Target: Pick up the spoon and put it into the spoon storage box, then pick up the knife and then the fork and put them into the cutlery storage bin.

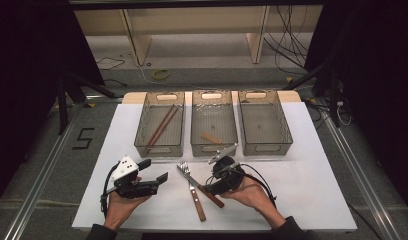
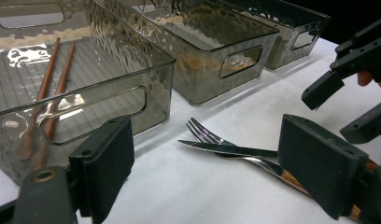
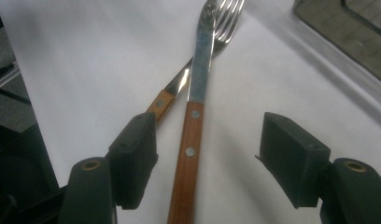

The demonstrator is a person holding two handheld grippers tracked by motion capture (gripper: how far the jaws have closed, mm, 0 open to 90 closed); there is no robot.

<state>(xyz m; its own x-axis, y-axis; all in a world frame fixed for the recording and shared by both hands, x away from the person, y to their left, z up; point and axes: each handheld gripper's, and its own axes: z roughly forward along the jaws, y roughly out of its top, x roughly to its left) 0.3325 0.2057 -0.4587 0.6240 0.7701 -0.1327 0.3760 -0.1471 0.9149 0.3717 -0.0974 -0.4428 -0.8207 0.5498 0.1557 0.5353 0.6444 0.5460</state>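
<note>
On the white bench (image 1: 302,195), the wooden-handled steel knife (image 3: 191,140) lies between the spread right tongs (image 3: 209,156), blade toward 11 o'clock across the wooden-handled fork (image 1: 191,186); left tongs (image 1: 159,171) spread, empty.

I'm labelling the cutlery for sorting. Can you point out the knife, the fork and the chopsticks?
knife (image 3: 190,140), right gripper view, on its wooden handle.
fork (image 2: 201,131), left gripper view, on its tines.
chopsticks (image 1: 162,125), high view, mid-length, lying in the left bin.

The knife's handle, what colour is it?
Reddish-brown wood with small silver rivets; the knife shows best in the right gripper view.
</note>
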